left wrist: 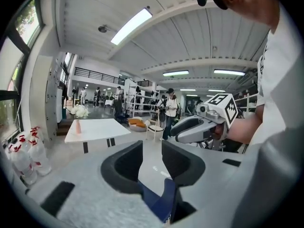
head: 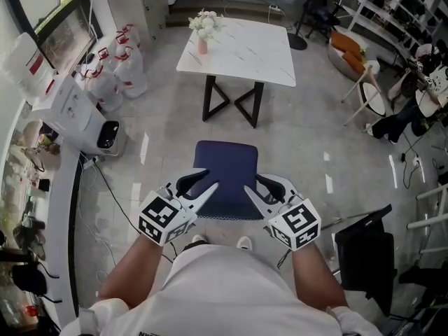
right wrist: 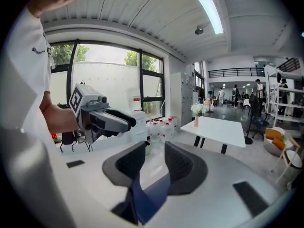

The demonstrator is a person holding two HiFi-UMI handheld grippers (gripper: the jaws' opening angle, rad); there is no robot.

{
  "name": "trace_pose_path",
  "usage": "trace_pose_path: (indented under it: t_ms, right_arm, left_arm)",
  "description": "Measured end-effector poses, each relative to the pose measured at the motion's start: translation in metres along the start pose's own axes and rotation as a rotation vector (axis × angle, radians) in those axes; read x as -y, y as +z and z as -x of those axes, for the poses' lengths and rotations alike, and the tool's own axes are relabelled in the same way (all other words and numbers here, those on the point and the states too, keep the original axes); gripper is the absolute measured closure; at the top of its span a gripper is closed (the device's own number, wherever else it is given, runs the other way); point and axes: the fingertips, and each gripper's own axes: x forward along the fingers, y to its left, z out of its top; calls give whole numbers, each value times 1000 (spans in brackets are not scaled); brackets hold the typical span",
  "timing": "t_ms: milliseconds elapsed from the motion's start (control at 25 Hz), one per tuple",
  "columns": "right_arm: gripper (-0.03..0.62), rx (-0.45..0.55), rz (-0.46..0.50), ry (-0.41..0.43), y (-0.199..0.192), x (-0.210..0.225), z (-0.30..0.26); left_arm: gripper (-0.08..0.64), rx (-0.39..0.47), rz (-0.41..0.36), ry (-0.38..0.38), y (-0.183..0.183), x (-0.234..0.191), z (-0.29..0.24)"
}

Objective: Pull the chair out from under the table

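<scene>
Chair, dark blue upholstered seat (head: 225, 177), one item: centre of the head view, below the table and well apart from it, with a band of bare grey floor tile (head: 308, 152) between its far edge and the table legs. Its near edge lies just above the person's white shoes (head: 243, 242).

Table, white marble-pattern rectangular top on black crossed legs (head: 241, 51): upper centre. Nothing stands under it. A pink vase of white flowers (head: 204, 26) sits at its upper-left corner.

Left gripper (head: 208, 181), white body with a black-and-white marker cube: lower centre-left, over the seat's left near corner. Jaws parted to a moderate gap with nothing pressed between the pads; its own view shows only floor and a strip of blue seat below the gap.

Right gripper (head: 253, 183), same make: lower centre-right, over the seat's right near corner, tips angled toward the left gripper's. Jaws likewise parted and empty, with blue seat showing beneath.

Open room: clear tile to the right of the seat as far as a black flat-panelled object (head: 364, 254) at lower right. To the left, a black cable (head: 105, 180) trails over the floor from a white boxy appliance (head: 73, 110) at the frame's left edge. Clear plastic bottles with red caps (head: 119, 68) cluster at upper left. A white chair with light wooden legs (head: 371, 93) stands at upper right.
</scene>
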Motion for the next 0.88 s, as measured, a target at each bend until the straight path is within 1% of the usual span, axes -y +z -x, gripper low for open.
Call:
trace_pose_path:
  t_ms: [120, 240, 440, 560, 680, 760, 880]
  right_arm:
    - [460, 90, -32, -25, 23, 7, 9]
    - [483, 177, -68, -48, 38, 14, 19]
    - [494, 198, -69, -64, 43, 18, 26]
    - [525, 228, -91, -67, 47, 16, 28]
    - [552, 261, -98, -61, 51, 12, 31]
    - [571, 268, -93, -64, 51, 11, 31]
    - [586, 266, -97, -66, 46, 9, 29]
  left_arm:
    - [452, 57, -29, 12, 21, 1, 5]
    - [472, 97, -45, 22, 32, 5, 8]
    - [492, 128, -51, 31, 43, 6, 9]
    - [508, 143, -40, 39, 45, 2, 12]
    - [540, 155, -38, 51, 46, 2, 15]
    - [555, 164, -42, 56, 48, 4, 16]
    - [555, 169, -42, 61, 47, 4, 16]
